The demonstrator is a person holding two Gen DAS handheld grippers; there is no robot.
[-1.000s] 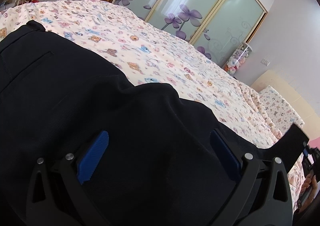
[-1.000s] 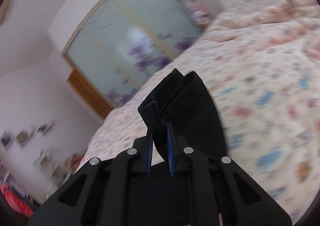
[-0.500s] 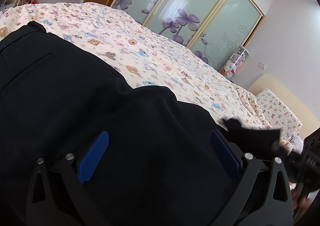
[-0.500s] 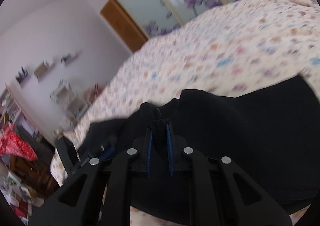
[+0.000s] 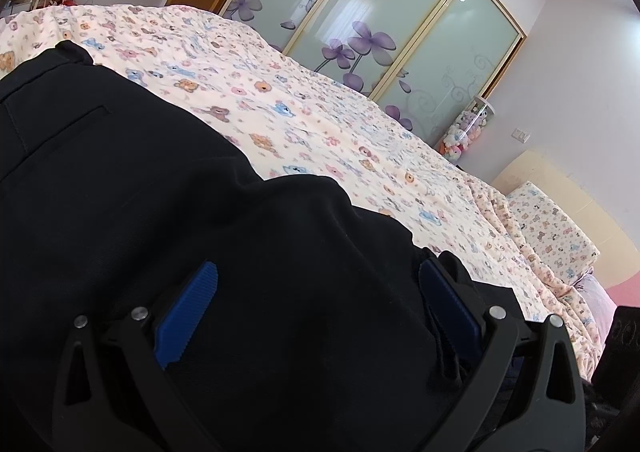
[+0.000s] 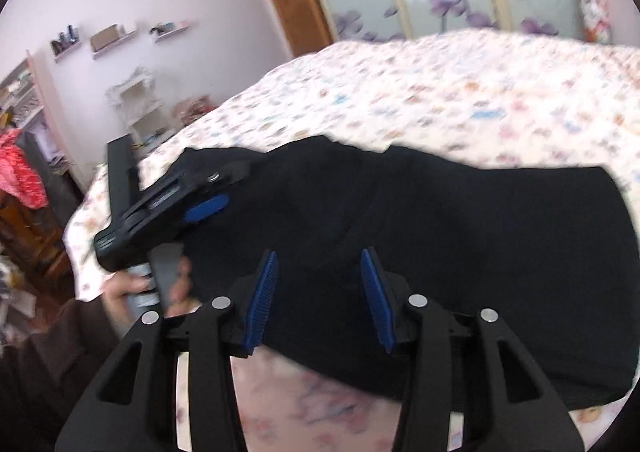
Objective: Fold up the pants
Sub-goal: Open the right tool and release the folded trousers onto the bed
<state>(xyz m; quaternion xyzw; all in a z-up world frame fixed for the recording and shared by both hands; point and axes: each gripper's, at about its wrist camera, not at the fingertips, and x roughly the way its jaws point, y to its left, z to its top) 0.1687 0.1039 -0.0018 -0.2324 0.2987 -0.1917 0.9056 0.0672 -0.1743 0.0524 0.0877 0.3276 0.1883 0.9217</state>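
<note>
We see the black pants (image 5: 168, 212) lying on the bed (image 5: 320, 124), doubled over into a broad dark slab whose near edge faces both tools. The left tool (image 5: 316, 308) rests low on the cloth with its blue pads spread wide apart and fabric lying flat between them; nothing is gripped, and we judge it is placed there to pin or steady the layer while the fold settles. In the right wrist view, the right tool (image 6: 320, 296) hovers at the near edge of the pants (image 6: 460, 252) with its pads parted to a middling gap and no cloth caught between them, which we read as the posture of a tool that has let a folded end down onto the pile. The left wrist view alone shows the garment's detail: a welt pocket (image 5: 60, 124) and the waistband corner (image 5: 74, 51) towards the far left, so the waist end lies farthest from the left tool's camera. It also shows the wardrobe doors (image 5: 380, 24) and the pillow (image 5: 552, 228), but not the other tool. The right wrist view supplies what that view lacks: the whole outline of the folded pants against the patterned bedspread (image 6: 460, 92), and the left tool (image 6: 206, 208) seen from outside, held by a hand (image 6: 128, 292) and resting on the left end of the cloth. This view is motion-blurred, so fine edges of the fold are uncertain.
</note>
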